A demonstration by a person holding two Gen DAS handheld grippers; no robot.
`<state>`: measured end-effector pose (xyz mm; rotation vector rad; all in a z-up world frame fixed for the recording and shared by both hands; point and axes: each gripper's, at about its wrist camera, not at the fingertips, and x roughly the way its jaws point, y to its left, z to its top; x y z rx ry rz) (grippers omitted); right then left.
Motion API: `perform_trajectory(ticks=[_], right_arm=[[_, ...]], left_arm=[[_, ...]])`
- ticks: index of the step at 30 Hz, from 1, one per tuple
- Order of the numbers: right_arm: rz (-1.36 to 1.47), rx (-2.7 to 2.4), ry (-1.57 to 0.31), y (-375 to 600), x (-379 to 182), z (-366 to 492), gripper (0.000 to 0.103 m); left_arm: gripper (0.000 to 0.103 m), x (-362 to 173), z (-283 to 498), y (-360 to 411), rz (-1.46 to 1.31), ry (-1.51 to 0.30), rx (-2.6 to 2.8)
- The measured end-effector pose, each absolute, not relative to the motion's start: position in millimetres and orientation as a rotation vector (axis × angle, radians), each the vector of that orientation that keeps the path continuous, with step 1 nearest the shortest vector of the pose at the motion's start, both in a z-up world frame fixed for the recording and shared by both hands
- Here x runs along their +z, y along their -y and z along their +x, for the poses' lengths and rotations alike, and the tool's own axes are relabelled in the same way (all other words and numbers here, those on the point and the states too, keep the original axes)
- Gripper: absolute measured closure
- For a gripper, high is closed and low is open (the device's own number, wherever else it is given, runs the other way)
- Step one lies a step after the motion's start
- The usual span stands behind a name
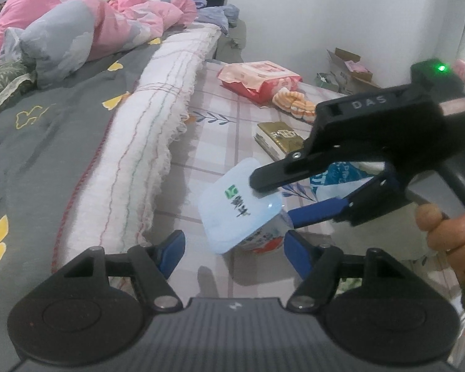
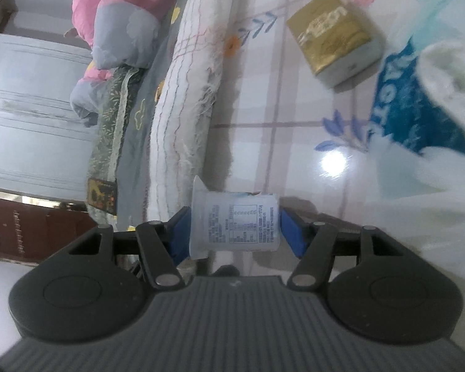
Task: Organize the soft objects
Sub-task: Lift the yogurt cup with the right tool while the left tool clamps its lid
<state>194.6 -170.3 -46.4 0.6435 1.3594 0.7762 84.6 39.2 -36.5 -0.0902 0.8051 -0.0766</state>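
Right gripper (image 2: 234, 228): blue pads closed on small white plastic yogurt cup with pale-blue foil lid (image 2: 234, 224).
Left gripper (image 1: 232, 248): wide apart, empty.
Risk: thin cup wall may crush or slip if squeezed harder.

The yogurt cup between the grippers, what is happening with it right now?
A person holds a gripper in each hand over a bed. The right gripper is shut on a small yogurt cup, one blue pad on its lid end and one on its base, so it lies sideways. The left gripper is open just below it and holds nothing. A gold tissue pack and a red snack bag lie on the checked sheet.
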Motion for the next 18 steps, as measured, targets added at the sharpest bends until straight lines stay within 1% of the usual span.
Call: perform_trajectory(ticks=[4, 9, 12, 15, 18], right_arm=[[0.588, 0.735, -1.329, 178.8, -39.2, 191.8, 0.042], [0.584, 0.722, -1.291, 189.9, -35.6, 187.8, 0.042], [0.598, 0.726, -1.246, 193.0, -31.1, 187.4, 0.045], [0.589, 0.711, -1.234, 190.7, -33.0, 189.4, 0.054], [0.613, 0.709, -1.243, 191.1, -39.1, 189.7, 0.063]], left_arm=[[0.031, -38.9, 86.6, -33.9, -0.077, -0.811, -0.097], [0.029, -42.7, 92.4, -26.8, -0.054, -0.809, -0.131], [0.029, -45.1, 94.8, -21.3, -0.035, -0.809, -0.151], [0.029, -47.8, 97.4, -13.8, -0.006, -0.809, -0.173], [0.032, -51.4, 103.2, -4.9, 0.038, -0.801, -0.183]])
